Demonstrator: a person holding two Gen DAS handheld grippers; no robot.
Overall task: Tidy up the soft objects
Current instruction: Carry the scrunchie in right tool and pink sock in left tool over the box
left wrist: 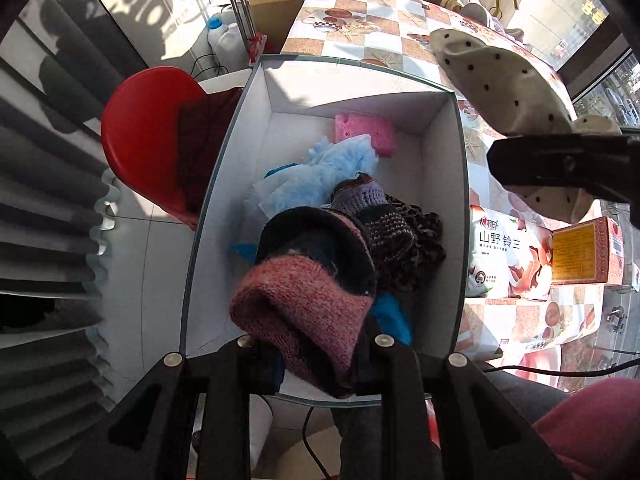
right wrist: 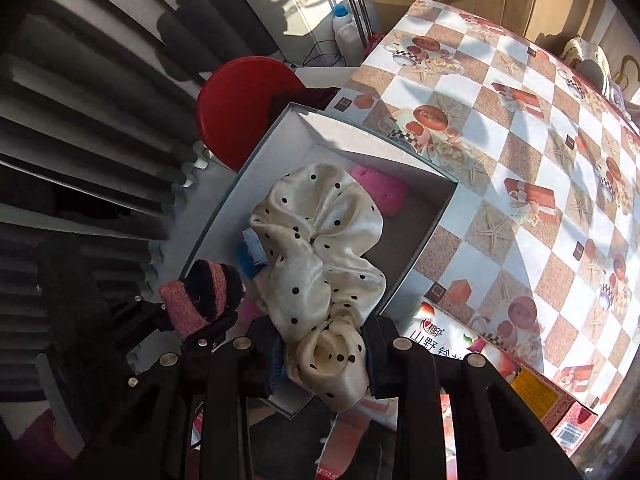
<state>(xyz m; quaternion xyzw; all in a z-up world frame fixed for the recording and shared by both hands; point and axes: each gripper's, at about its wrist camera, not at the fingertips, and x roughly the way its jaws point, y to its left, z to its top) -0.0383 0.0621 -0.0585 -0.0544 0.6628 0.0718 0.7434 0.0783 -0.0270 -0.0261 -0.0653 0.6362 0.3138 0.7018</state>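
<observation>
1. My left gripper is clamped on a pink-and-dark knitted hat, held over the white box.
2. My right gripper pinches a cream polka-dot scrunchie, also above the box.
3. Inside the box lie a pink sponge, pale blue fluffy cloth and dark knitwear.
4. The box sits at the edge of a table with a checkered starfish-print cloth; beside the box, off the table, is a red chair.
5. Right of the box, a tissue pack reads "山野铃兰"; the orange carton text is too small to read.
</observation>
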